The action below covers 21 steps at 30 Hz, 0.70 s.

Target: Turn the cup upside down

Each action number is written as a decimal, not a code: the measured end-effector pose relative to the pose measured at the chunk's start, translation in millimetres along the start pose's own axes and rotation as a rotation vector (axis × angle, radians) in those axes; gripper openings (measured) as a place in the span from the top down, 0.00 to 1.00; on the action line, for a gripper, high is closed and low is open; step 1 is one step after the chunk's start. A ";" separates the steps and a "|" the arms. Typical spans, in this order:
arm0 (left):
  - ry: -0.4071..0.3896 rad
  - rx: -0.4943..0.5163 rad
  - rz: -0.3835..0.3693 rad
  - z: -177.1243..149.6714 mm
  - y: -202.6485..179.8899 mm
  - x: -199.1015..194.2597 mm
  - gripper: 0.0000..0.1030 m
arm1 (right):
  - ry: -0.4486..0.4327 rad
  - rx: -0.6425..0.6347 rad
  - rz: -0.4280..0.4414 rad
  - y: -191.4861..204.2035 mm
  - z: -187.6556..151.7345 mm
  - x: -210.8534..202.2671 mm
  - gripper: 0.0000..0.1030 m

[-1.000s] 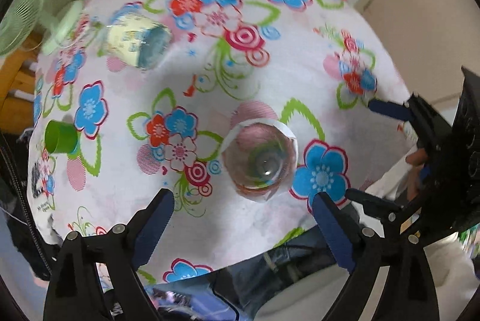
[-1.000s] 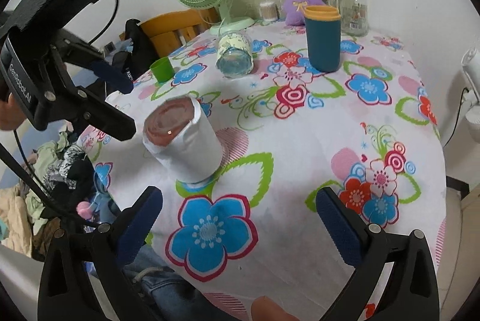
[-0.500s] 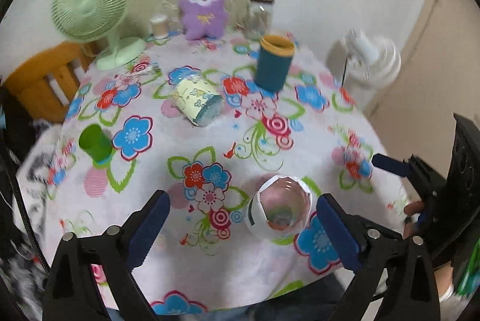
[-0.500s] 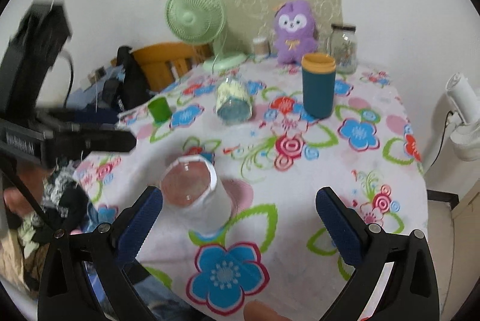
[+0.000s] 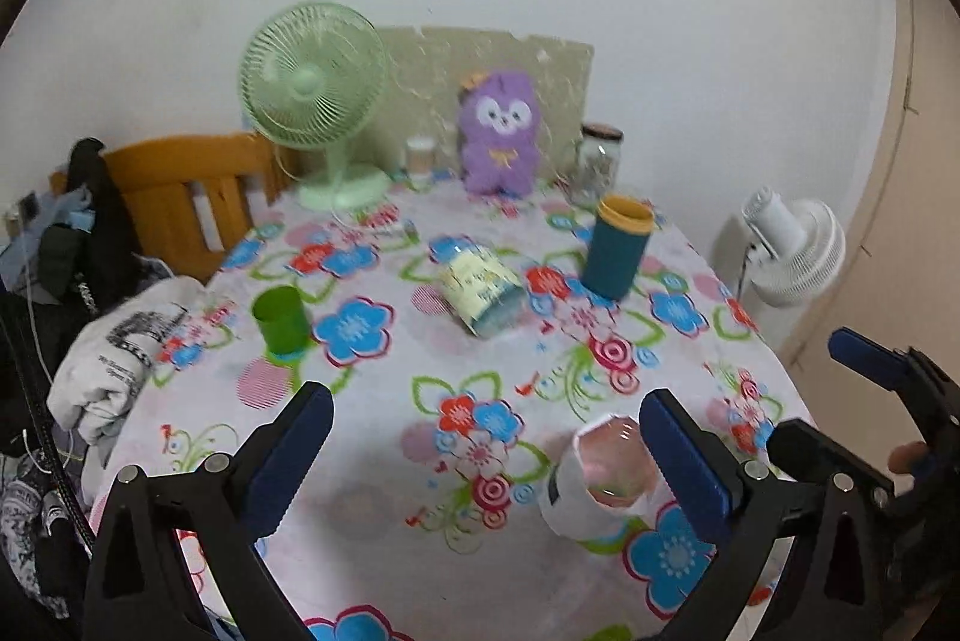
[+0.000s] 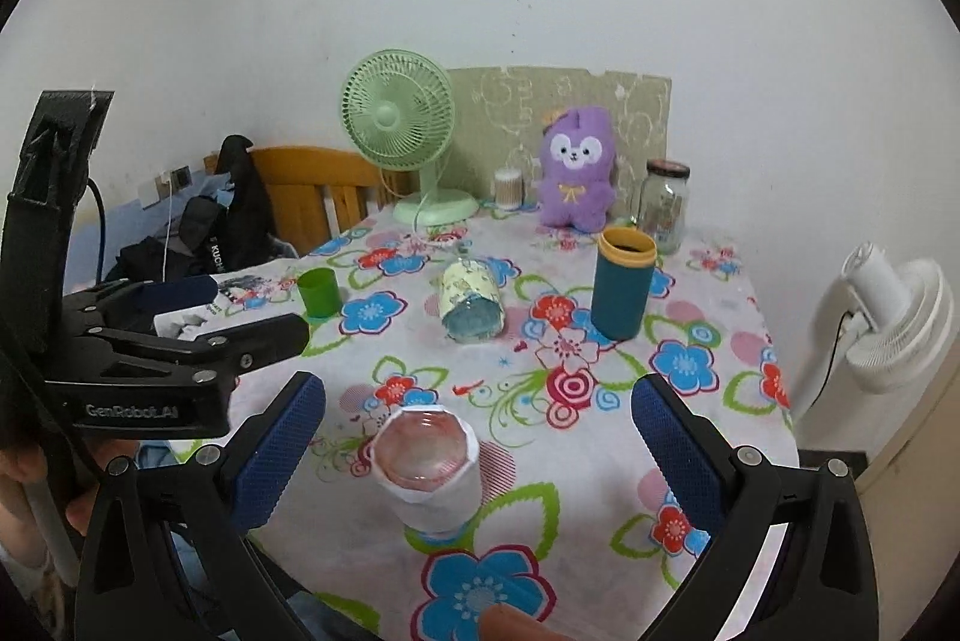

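Note:
A clear glass cup wrapped in white paper (image 6: 429, 470) stands on the floral tablecloth near the front edge, its clear flat end facing up. In the left wrist view the cup (image 5: 600, 485) sits low right, partly behind my right-hand finger. My left gripper (image 5: 486, 455) is open and empty, held back above the table's front. My right gripper (image 6: 477, 449) is open and empty, its fingers either side of the cup but nearer the camera. The left gripper's body (image 6: 150, 359) shows at the left of the right wrist view.
On the table (image 6: 690, 461) a teal tumbler with a yellow rim (image 6: 623, 284) stands, a patterned cup (image 6: 471, 302) lies on its side, and a small green cup (image 6: 319, 292) stands. A green fan (image 6: 399, 131), purple plush (image 6: 576, 176) and jar (image 6: 663, 203) line the back. A white fan (image 6: 894, 317) stands right.
Both grippers have risen and pulled back from the cup, so the views tilted from looking down at the table to looking across it. The cup has not moved.

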State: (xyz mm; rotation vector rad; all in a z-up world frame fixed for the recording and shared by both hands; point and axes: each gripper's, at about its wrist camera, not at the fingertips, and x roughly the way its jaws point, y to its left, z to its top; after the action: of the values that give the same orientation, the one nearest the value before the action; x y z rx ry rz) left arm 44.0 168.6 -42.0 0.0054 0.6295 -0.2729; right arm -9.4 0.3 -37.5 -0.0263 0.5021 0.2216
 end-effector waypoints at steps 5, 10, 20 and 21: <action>-0.063 -0.040 0.049 -2.8 15.1 -9.3 0.00 | 0.000 -0.020 -0.017 10.6 0.8 2.1 0.00; -0.080 -0.063 0.080 -1.8 29.2 -10.7 0.00 | 0.000 -0.001 -0.020 11.7 5.3 2.6 0.00; -0.134 -0.022 0.121 -4.3 24.4 -14.1 0.00 | 0.020 0.028 -0.051 9.2 5.7 7.6 0.00; -0.136 -0.018 0.127 -5.2 23.4 -13.7 0.00 | 0.023 0.029 -0.054 9.1 5.0 8.0 0.00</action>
State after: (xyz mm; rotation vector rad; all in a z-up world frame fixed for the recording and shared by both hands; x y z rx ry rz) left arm 36.3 195.1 -40.0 0.0095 0.4939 -0.1431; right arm -2.1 11.2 -36.6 -0.0143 0.5265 0.1609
